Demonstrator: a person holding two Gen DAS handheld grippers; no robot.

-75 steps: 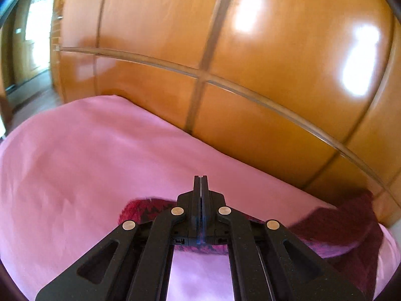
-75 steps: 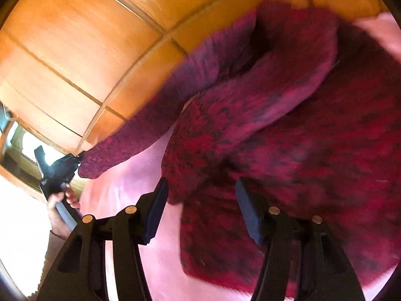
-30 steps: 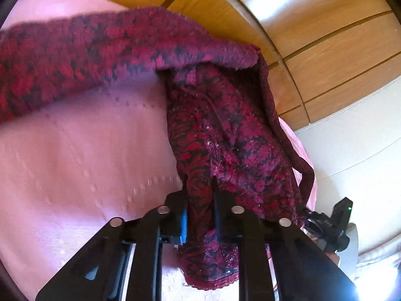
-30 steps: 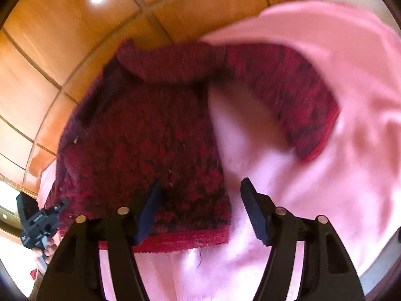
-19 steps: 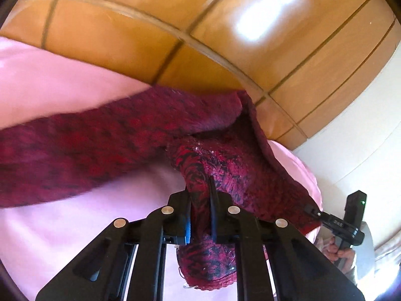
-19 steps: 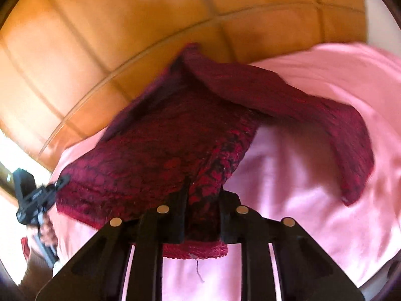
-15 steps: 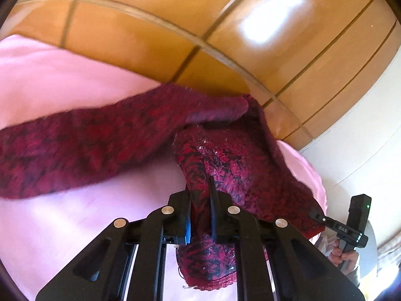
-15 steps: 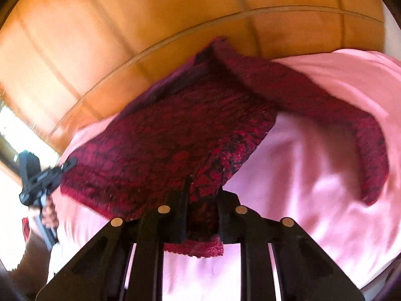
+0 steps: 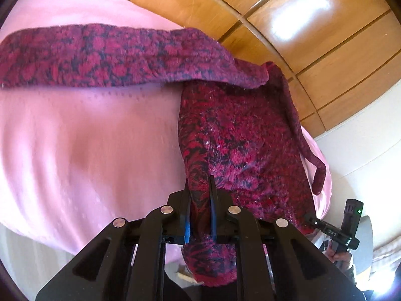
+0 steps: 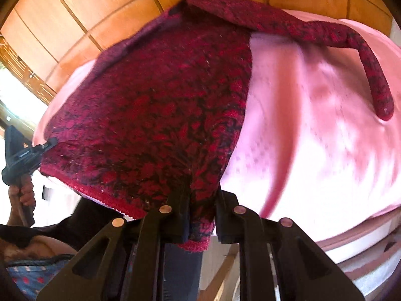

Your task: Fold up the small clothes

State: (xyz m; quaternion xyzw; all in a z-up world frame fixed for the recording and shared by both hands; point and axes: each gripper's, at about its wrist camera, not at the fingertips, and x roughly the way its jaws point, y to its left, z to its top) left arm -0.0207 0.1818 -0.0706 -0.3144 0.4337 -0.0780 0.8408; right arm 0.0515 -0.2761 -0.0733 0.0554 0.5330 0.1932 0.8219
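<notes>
Over pink bed | both claws angled down | left claw, right claw clamped on sweater hem

Both tools were matte black plastic. The left gripper ran two flat angular arms into narrow upright fingers, four round silver rivets strung across the linkage, bright blue pad edges just inside the rivets. The right gripper was built the same: open triangular cut-outs in the arms, four pale metal rivets, blocky black fingers. Seen from the left camera, beyond those rivets to the right, the other tool had a green light and small white lettering on its black body. Below the right gripper's rivets, the person wore blue fabric with red dots, under dark cloth.
</notes>
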